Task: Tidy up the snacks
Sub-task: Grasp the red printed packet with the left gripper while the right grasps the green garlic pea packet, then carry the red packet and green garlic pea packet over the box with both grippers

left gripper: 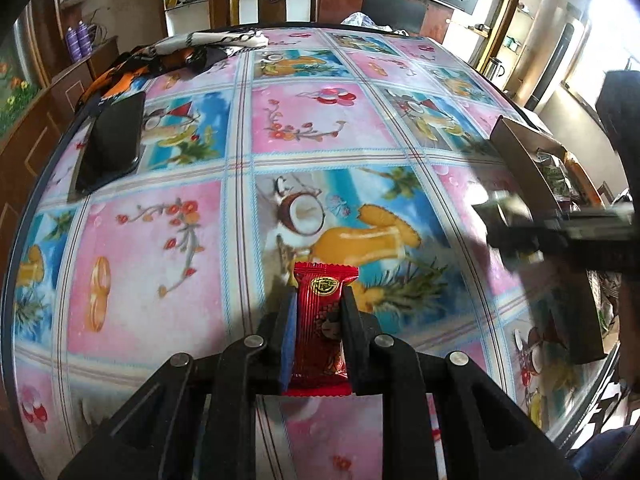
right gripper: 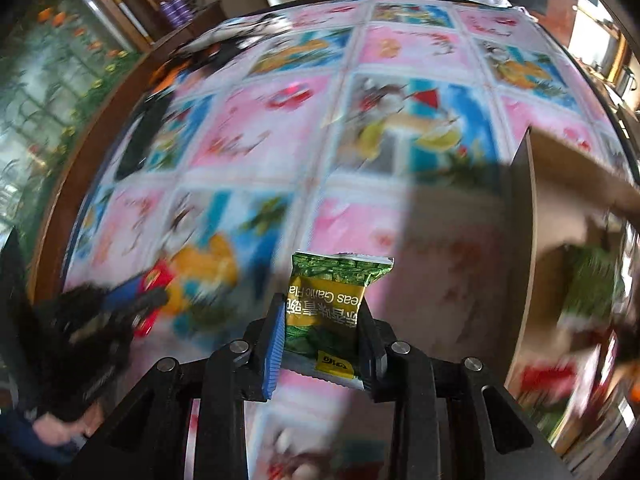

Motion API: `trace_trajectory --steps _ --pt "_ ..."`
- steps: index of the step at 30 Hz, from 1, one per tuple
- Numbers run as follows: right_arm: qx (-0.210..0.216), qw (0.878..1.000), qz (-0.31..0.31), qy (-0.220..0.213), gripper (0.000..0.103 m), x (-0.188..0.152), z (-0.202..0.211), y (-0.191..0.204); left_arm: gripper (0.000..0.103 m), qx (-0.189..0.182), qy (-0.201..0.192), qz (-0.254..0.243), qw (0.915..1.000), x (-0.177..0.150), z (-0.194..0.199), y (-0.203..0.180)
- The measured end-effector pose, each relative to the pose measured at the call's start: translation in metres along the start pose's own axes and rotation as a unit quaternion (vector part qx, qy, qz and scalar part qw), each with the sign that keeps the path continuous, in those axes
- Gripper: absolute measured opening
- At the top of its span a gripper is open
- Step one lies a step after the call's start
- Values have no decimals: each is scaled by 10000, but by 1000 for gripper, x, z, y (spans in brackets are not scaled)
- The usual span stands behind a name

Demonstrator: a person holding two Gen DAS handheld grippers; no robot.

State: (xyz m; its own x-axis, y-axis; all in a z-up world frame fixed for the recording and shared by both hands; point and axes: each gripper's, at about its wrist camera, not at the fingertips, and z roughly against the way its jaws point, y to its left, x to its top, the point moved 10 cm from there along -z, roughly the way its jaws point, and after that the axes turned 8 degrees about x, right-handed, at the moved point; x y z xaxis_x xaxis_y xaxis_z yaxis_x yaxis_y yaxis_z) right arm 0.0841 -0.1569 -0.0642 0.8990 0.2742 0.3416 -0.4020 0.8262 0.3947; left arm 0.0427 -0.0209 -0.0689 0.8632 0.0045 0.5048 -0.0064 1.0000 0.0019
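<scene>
Red snack packet (left gripper: 322, 320) clamped upright in left gripper (left gripper: 318, 332) above counter (left gripper: 160, 240), green pea packet (right gripper: 332, 308) clamped in right gripper (right gripper: 324, 336), cardboard box (right gripper: 560, 216) holding snacks at counter's right side, black phone (left gripper: 112, 144) far left.

A round table (left gripper: 320, 128) with a fruit-print cloth carries a black phone (left gripper: 112, 144) far left, crumpled fabric (left gripper: 172, 56) beyond it, and a cardboard box (left gripper: 532, 184) right.

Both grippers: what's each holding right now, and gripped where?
Left gripper pinches the red snack packet across its middle, by the side edges. Right gripper pinches the green pea packet across its lower half.
</scene>
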Motion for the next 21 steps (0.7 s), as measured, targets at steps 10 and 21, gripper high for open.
trace_trajectory --steps 10,21 --pt "391 9991 -148 -23 34 -37 8 22 19 -5 -13 21 10000 -7 13 -6" --pt "417 9986 -187 -259 34 -46 33 23 19 -2 -275 -222 9994 2 37 -28"
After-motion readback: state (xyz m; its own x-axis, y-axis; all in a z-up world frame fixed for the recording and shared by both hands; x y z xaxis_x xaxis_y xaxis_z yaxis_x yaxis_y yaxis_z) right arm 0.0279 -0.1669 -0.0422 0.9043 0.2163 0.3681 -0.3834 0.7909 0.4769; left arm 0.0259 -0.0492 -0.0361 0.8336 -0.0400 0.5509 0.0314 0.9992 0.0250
